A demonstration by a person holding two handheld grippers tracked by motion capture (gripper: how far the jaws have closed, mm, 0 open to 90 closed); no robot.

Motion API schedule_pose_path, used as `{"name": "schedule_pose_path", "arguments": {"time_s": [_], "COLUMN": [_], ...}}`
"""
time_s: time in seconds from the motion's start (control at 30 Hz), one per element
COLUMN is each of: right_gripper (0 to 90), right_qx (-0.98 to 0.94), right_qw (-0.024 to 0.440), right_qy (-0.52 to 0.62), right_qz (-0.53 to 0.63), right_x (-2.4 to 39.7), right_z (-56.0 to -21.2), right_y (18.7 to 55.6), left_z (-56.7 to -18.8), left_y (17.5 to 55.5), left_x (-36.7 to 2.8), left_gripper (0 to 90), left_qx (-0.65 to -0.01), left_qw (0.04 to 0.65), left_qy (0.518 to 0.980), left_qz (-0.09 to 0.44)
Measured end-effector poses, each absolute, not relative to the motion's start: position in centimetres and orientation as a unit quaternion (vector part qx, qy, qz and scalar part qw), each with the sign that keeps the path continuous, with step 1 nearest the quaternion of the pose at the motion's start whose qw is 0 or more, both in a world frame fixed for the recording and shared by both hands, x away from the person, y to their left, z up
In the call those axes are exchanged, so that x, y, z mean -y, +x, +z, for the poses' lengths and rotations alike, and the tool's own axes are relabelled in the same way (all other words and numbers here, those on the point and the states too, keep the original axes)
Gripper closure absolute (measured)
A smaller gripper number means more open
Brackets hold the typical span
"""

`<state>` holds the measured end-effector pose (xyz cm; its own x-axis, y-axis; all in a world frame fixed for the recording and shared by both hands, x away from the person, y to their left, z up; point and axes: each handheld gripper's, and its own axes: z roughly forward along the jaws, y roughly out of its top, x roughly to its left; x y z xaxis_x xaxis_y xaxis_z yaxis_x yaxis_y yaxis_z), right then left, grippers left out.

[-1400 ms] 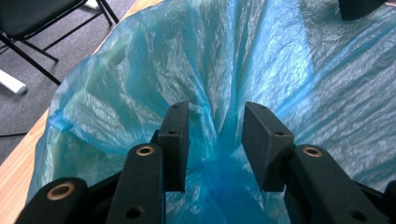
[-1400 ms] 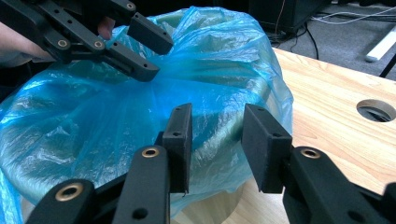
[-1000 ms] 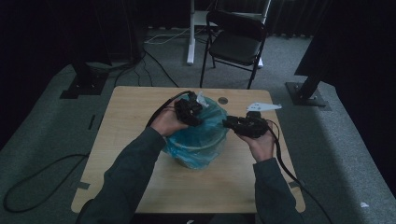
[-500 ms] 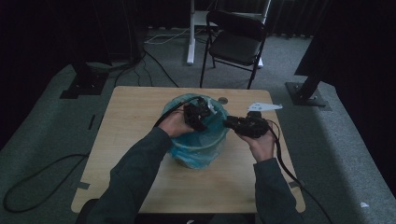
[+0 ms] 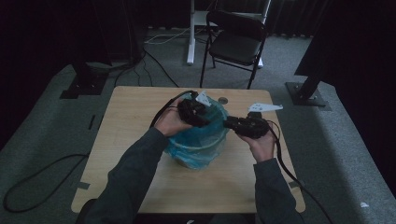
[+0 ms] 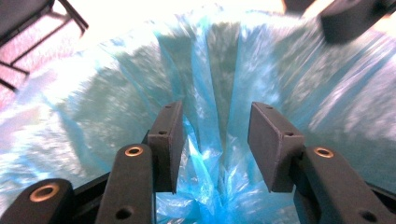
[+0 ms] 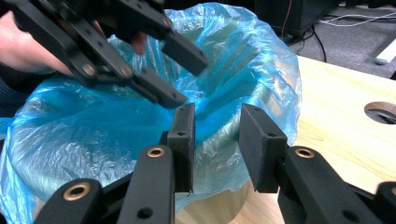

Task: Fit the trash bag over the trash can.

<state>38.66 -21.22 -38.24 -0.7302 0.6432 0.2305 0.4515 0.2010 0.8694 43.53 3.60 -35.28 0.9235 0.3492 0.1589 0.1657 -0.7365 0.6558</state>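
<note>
Wooden table (image 5: 140, 116) carries a bucket (image 7: 224, 205) lined with a blue bag (image 5: 198, 140). My left claw (image 6: 215, 144) has just been opening, bag folds loose between its jaws. My right claw (image 7: 217, 140) gapes at the rim, gripping nothing.

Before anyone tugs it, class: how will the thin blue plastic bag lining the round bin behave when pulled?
The thin blue plastic bag is creased and bunched, so it is probably floppy and light. Its glossy film may slip between gripper pads. The round bin might shift along with it.
</note>
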Motion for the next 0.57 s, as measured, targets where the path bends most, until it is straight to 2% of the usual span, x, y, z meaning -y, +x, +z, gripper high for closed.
{"name": "schedule_pose_path", "arguments": {"time_s": [0.3, 0.47, 0.57], "right_gripper": [63.6, 60.5, 59.3], "right_qx": [-0.769, -0.758, -0.752], "right_qw": [0.102, 0.116, 0.125], "right_qy": [0.346, 0.344, 0.346], "right_qz": [0.528, 0.542, 0.546], "right_x": [21.3, 22.1, 22.7], "right_z": [-38.0, -37.2, -37.0], "right_y": [38.3, 37.8, 37.7], "left_z": [-34.0, -32.6, -32.5], "left_y": [42.3, 41.0, 40.7], "left_x": [-7.5, -11.8, -13.3], "left_gripper": [55.6, 55.6, 55.6], "left_qx": [-0.175, -0.221, -0.235], "left_qw": [0.372, 0.434, 0.440], "left_qy": [0.894, 0.848, 0.839], "left_qz": [0.179, 0.208, 0.218]}}
